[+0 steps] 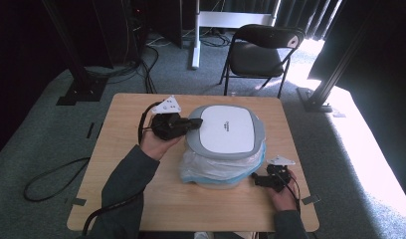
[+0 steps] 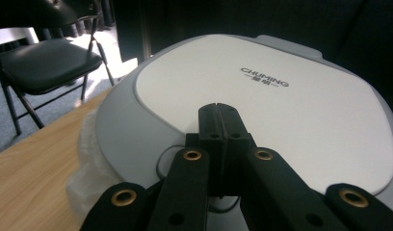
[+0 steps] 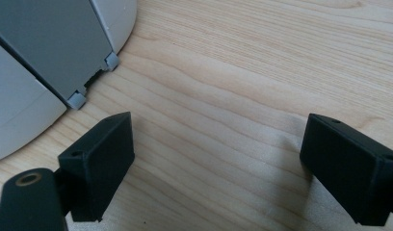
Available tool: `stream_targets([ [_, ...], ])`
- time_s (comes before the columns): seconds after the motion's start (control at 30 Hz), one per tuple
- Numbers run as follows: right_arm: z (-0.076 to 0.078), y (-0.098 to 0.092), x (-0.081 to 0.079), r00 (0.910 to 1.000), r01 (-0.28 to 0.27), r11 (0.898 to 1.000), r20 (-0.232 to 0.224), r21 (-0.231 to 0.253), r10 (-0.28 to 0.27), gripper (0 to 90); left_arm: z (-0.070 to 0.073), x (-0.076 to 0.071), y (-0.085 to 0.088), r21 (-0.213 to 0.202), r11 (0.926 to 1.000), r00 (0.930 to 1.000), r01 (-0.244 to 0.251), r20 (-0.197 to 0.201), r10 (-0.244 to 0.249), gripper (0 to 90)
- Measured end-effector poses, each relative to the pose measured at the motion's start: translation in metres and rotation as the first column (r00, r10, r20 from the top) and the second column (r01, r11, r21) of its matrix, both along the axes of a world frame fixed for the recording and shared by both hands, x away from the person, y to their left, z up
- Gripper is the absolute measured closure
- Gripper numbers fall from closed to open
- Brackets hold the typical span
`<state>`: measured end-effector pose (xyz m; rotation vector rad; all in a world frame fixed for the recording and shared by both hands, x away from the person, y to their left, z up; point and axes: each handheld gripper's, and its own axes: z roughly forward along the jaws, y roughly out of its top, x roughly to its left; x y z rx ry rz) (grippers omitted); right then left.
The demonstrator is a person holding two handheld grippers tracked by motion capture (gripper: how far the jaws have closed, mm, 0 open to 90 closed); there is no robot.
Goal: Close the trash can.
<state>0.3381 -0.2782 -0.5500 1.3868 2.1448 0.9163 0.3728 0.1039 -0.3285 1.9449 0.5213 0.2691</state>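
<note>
Grey carpet underfoot, dark curtains behind, daylight spilling in at the right. Beyond the bin (image 1: 226, 144), a black folding chair (image 1: 258, 52) and a white stand's foot (image 1: 195, 47); cables (image 1: 141, 69) trailing across the floor behind and to its left. Pale wooden desk (image 1: 141, 199) under the bin, grain running clearly in the right gripper view. Bin near the desk's middle, white-and-grey lid (image 2: 262, 106) on top, printed "CHUMING" (image 2: 265, 77) in dark letters with a smaller unreadable line beneath; clear plastic liner (image 1: 211, 169) bunched out below the lid. Left gripper (image 1: 193, 124) at the lid's left edge, jaws pressed together, nothing between them, tips over the lid. Right gripper (image 1: 258, 180) low beside the bin's front right, jaws spread wide over bare desk, gripping nothing.
</note>
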Motion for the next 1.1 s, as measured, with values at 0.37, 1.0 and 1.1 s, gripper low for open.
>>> stream_targets([
  [0.37, 0.0, 0.0, 0.0, 1.0, 0.001, 1.0, -0.001, 0.001, -0.001, 11.0, 0.021, -0.009, -0.001, -0.051, 0.9986, 0.9929, -0.011, 0.117, 0.017, 74.4],
  [1.0, 0.0, 0.0, 0.0, 1.0, 0.002, 1.0, -0.001, 0.001, -0.002, 11.0, 0.014, -0.002, 0.066, -0.131, 0.9734, 0.9769, -0.188, 0.077, 0.199, 73.2],
  [1.1, 0.0, 0.0, 0.001, 1.0, -0.001, 1.0, 0.0, 0.001, 0.001, 11.0, 0.001, -0.003, 0.085, -0.147, 0.9588, 0.9673, -0.243, 0.037, 0.251, 66.8],
])
